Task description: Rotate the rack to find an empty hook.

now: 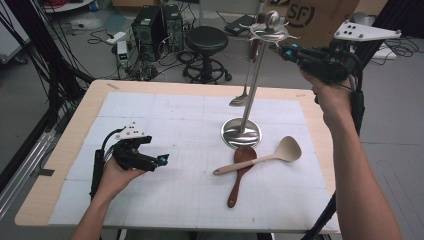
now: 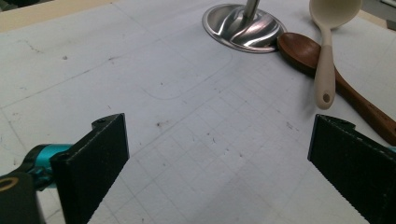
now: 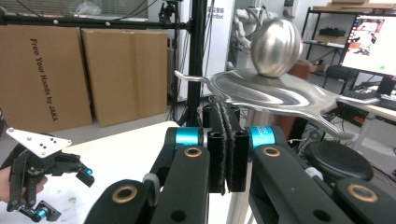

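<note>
Black jaws pressed together on nothing mark the right gripper (image 3: 226, 154), just below the stand's top disc (image 3: 275, 93); high view shows the left gripper (image 1: 159, 161) wide, lower left, 2 spoons (image 1: 243, 165) centre.

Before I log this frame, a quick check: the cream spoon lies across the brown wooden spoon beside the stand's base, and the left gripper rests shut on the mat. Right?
Not quite. The left gripper is open: the left gripper view shows its jaws standing wide apart with bare mat between them. The rest holds: the cream spoon lies across the brown wooden spoon beside the stand's base.
</note>
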A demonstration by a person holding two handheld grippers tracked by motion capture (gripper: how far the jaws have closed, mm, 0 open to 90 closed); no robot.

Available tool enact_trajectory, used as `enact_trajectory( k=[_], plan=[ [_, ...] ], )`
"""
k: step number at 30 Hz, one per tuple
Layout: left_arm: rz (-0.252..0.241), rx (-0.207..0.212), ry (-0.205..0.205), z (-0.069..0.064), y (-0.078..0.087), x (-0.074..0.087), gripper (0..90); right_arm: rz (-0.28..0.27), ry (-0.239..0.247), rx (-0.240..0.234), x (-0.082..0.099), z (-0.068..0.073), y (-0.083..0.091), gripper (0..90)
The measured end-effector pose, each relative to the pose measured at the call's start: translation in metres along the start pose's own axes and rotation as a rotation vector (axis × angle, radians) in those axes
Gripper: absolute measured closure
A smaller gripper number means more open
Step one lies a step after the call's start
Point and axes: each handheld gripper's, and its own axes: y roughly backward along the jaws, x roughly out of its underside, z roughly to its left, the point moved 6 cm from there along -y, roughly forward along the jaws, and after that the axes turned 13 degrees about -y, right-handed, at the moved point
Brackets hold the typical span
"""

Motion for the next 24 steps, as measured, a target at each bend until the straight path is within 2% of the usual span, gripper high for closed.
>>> enact_trajectory(
  k=[18, 24],
  plan=[
    [-0.007, 0.005, 0.004, -0.001, 0.0, -0.001, 5.8, 0.011, 0.015, -0.034, -0.002, 0.018, -0.031, 89.4],
    [-0.01, 0.01, -0.005, -0.003, -0.001, -0.001, 5.8, 0.013, 0.009, -0.04, 0.001, 0.016, -0.028, 85.7]
  ],
)
